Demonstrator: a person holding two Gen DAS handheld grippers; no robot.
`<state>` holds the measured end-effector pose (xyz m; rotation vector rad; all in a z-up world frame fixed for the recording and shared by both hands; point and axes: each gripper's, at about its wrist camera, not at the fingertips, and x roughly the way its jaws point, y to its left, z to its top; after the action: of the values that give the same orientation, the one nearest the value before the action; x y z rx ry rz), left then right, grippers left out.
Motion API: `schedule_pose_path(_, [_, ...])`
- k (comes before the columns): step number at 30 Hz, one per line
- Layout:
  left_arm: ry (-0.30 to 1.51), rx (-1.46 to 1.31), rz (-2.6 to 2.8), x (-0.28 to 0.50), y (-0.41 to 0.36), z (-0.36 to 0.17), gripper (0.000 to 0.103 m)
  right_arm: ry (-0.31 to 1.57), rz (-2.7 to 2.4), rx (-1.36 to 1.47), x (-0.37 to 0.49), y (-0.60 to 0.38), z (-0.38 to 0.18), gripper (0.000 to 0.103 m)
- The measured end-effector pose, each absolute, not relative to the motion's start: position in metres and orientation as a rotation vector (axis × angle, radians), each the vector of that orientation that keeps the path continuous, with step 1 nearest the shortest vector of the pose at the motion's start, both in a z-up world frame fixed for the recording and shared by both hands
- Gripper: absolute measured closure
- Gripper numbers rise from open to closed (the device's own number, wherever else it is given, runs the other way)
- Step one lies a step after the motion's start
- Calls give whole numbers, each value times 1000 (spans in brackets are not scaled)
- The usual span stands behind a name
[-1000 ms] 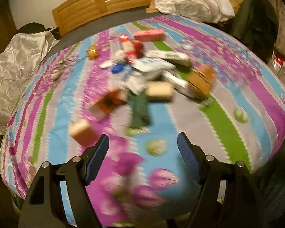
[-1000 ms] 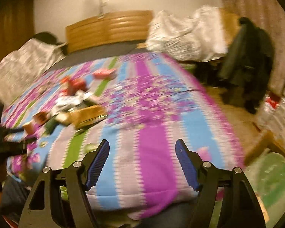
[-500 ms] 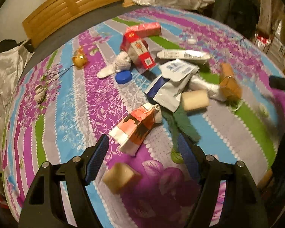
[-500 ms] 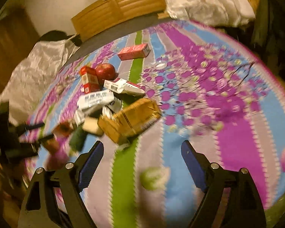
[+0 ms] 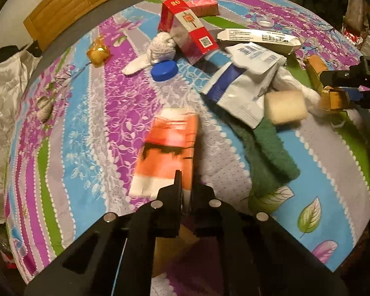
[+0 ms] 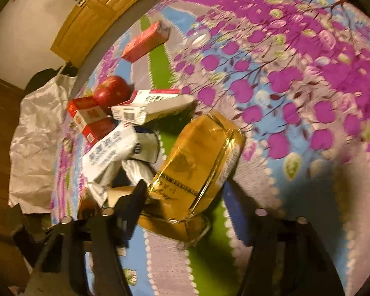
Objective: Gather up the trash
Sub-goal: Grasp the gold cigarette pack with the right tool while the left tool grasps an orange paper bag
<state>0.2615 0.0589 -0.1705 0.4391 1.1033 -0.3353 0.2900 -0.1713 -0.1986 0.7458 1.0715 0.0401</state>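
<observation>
While my hands came down to the bed (image 5: 91,128), two things changed.
Left tool (image 5: 185,192): half a second ago its jaws stood wide; now they are closed on the near edge of the orange carton (image 5: 169,148).
Right tool (image 6: 185,204): its jaws have just been closing around the yellow packet (image 6: 199,162); whether they press it I cannot tell.
Meaning: I think two pieces of trash are almost ready to lift.
Other trash: red box (image 5: 187,29) and white pouch (image 5: 244,86) lie on the bed.

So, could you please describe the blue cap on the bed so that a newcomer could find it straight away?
On the striped floral bedspread, look toward the headboard side of the litter pile. The blue cap lies flat beside a white knitted sock and below the red box; it is the only round, plain blue item.
</observation>
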Motion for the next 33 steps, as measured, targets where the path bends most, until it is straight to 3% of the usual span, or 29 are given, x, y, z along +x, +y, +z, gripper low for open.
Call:
schedule_pose_path(8, [1041, 345, -283, 259, 73, -137, 98, 980, 107, 748, 270, -188, -175, 50])
schedule_pose_path(33, [794, 294, -211, 208, 48, -39, 98, 794, 155, 515, 191, -197, -75, 50])
